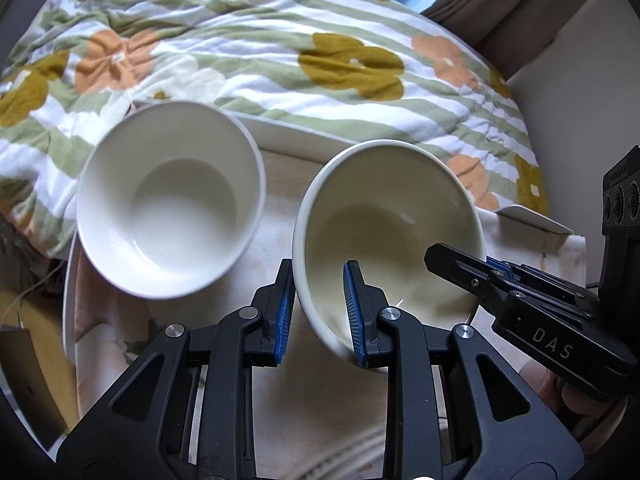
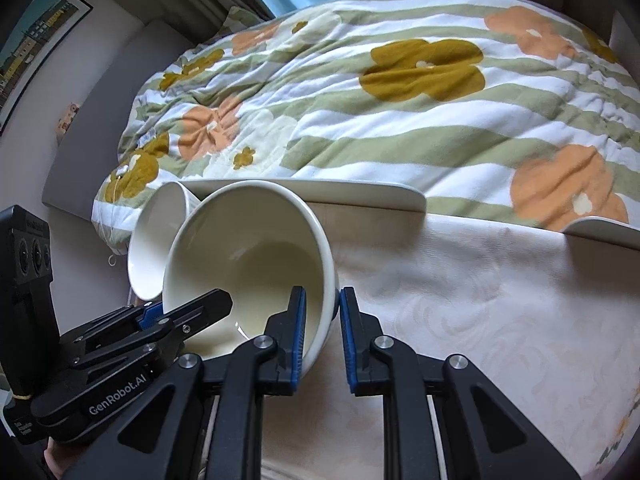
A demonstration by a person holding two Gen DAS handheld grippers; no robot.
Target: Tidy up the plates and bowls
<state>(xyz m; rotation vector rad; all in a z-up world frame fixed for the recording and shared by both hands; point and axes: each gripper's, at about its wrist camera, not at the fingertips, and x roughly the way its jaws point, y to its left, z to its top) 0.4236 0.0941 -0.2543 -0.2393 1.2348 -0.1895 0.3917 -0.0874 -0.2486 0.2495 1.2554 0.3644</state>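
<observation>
Two claws grip one cream-glazed round ceramic bowl (image 1: 384,232) from opposite sides of its rim. The left claw (image 1: 320,312) has one blue ribbed pad inside the bowl and the other against the outer wall on the bowl's near-left side, clamped on the wall. The right claw (image 2: 322,336) does the same on the bowl's near-right side: one pad inside, one outside, pressed on the rim. Each claw shows in the other's camera too, as a black jaw reaching over the rim.

The cream bowl is tilted, its mouth turned toward the cameras, with its foot toward the far side. Whether its base touches the surface cannot be told.

Just left of it is a second white round ceramic bowl (image 1: 172,204), also seen tilted with its mouth open to the camera (in the right wrist view it sits partly hidden behind the cream bowl, and the two appear to touch or nearly so). No claw is on it.

Both bowls are over a pale cloth-covered bench (image 2: 480,320) with a faint woven pattern; a white raised rim (image 2: 360,192) runs along its far edge. Beyond that lies a quilted bed cover (image 1: 280,52) striped green and white with mustard and orange flowers. A framed picture (image 2: 36,44) hangs on the wall at far left.
</observation>
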